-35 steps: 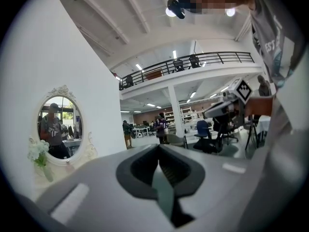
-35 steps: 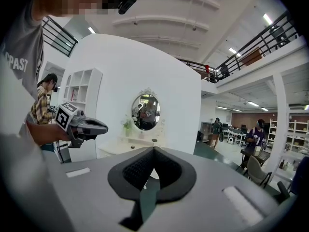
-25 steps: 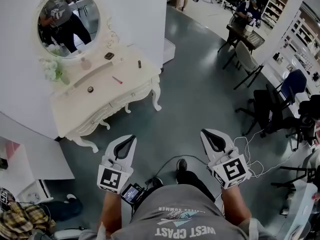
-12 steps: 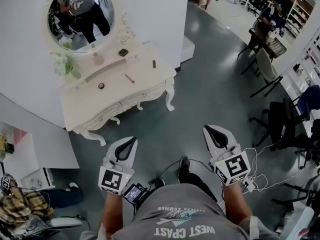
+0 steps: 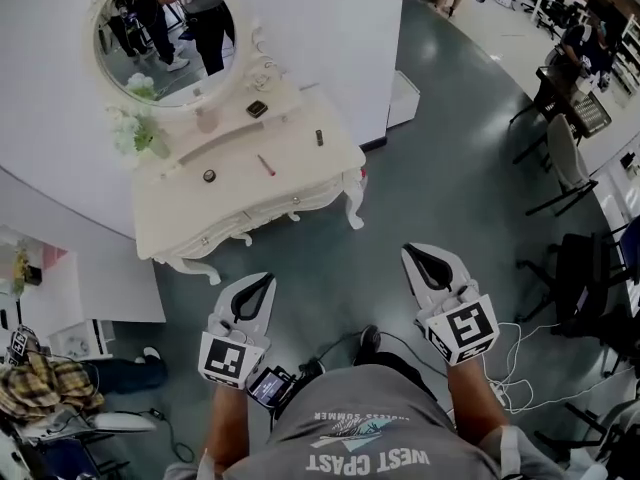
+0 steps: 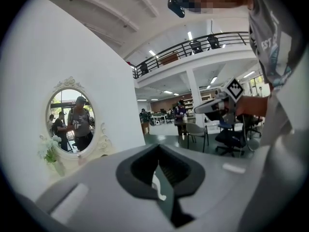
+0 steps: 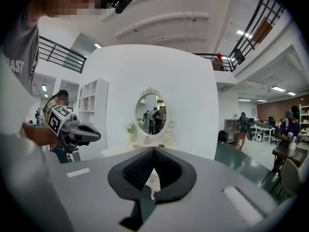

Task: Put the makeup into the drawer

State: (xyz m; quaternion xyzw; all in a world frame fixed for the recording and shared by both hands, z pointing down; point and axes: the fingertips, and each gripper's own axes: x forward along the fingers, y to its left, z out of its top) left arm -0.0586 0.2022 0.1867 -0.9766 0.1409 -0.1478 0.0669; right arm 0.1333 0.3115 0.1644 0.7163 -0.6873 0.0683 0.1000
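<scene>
— Polished grey-green floor (image 5: 440, 178) spreads out below you; the white dressing table (image 5: 190, 223) stands ahead and to your left against the white wall, well apart from both your tools.

— Your makeup is all on top of that dressing table; a pink stick (image 5: 265, 165) lies near the middle of its top; a small round dark pot (image 5: 209, 176) sits left of the middle; a short dark tube (image 5: 319, 137) lies toward its right end.

— You also have a dark square compact (image 5: 257, 109) and a pale bottle (image 5: 207, 119) on the table's raised back ledge, under its round mirror (image 5: 165, 33); white flowers (image 5: 138, 133) stand at the table's back left corner.

— The drawer front (image 5: 262, 211), with its small knobs, runs along the table's front edge; from your head view it looks pushed in.

— Your left gripper (image 5: 262, 280) hangs over the floor, short of the table; its jaws are pressed together with nothing between them.

— Your right gripper (image 5: 413, 252) is the same; jaws closed tight, nothing held, out over bare floor to the right of the table's front.

— Both tools point roughly toward the table; in the right gripper view its mirror sits straight ahead beyond the jaw tips.

— Black office chairs (image 5: 570, 168) stand far to the table's right; white cables (image 5: 520, 358) trail on the floor by your right side.
</scene>
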